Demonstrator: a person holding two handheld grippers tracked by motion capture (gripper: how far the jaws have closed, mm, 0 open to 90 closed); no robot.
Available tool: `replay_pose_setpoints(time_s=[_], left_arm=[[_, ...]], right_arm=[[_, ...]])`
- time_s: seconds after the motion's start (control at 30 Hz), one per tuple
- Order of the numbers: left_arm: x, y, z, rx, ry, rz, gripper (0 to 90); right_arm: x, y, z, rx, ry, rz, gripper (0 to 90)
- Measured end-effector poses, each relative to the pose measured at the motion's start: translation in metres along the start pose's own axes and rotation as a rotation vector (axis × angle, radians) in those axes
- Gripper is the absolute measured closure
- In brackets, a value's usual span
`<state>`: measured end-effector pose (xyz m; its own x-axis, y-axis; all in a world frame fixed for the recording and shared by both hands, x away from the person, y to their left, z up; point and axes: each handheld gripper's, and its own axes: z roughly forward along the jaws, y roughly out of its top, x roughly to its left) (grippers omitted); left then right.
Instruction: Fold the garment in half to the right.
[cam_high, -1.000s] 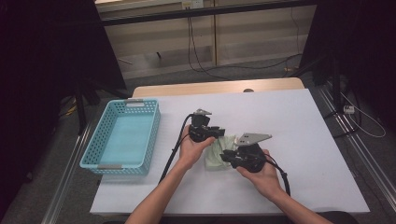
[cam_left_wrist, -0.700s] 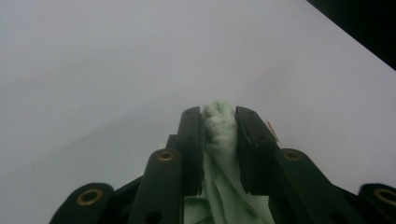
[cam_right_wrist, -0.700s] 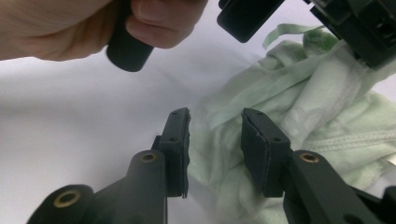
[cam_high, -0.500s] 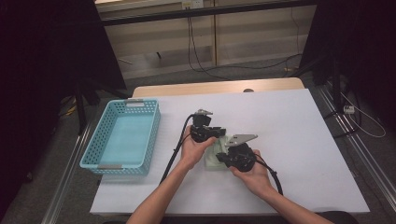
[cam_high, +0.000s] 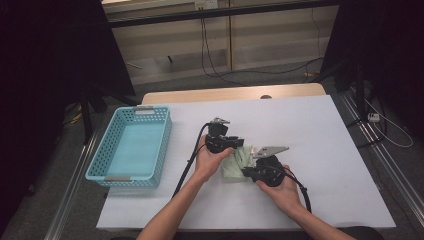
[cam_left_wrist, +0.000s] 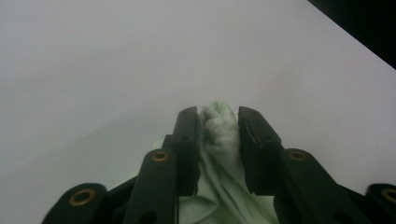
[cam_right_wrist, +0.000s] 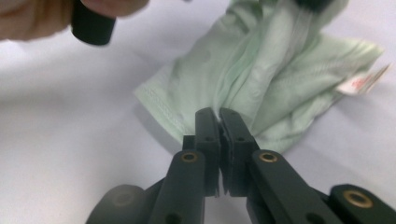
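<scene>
Cloth (cam_high: 235, 164), pale green and crumpled, is seen lying on the white table (cam_high: 320, 140), well to the right of the turquoise basket (cam_high: 131, 147). The left gripper (cam_left_wrist: 217, 128) is held at the far edge of the cloth, and a bunched fold of the fabric is pinched between its jaws, which have just been opening slightly while the fold is kept between them. The right gripper (cam_right_wrist: 219, 122) is held at the near edge of the cloth; its jaws are pressed almost together, with a thin hem of the fabric caught between the tips. A small white tag (cam_right_wrist: 362, 83) is noted at one corner of the cloth, on the side away from the basket.
</scene>
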<state>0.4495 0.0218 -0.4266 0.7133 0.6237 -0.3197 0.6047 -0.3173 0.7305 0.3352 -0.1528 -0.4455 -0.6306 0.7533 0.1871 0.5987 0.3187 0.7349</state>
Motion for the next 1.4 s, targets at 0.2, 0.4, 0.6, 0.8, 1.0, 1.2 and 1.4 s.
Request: replay_pose_setpoints(time_s=[0.2,0.4,0.6,0.8,1.0,1.2,1.4], left_arm=[[0.003,0.003,-0.013,-0.038,-0.014,-0.003,65.4],[0.01,0.0,-0.027,-0.06,-0.01,0.001,61.2],[0.024,-0.009,-0.037,-0.063,0.028,-0.014,59.5],[0.029,-0.011,-0.044,-0.057,0.044,0.0,59.3],[0.035,-0.019,-0.047,-0.073,0.039,-0.002,48.7],[0.038,-0.024,-0.052,-0.076,0.069,0.031,29.8],[0.042,-0.03,-0.058,-0.092,0.099,0.069,14.9]], right_arm=[[0.0,-0.002,0.004,0.028,-0.001,0.009,86.8],[-0.003,-0.004,0.001,0.029,-0.004,0.016,81.4],[-0.004,-0.004,-0.003,0.022,-0.006,0.011,75.8],[-0.007,0.001,-0.015,-0.022,-0.025,0.001,65.8],[-0.015,0.013,-0.023,-0.072,-0.035,0.005,64.2],[-0.026,0.033,-0.016,-0.103,-0.029,-0.004,67.7],[-0.036,0.062,0.001,-0.104,-0.031,-0.029,67.3]])
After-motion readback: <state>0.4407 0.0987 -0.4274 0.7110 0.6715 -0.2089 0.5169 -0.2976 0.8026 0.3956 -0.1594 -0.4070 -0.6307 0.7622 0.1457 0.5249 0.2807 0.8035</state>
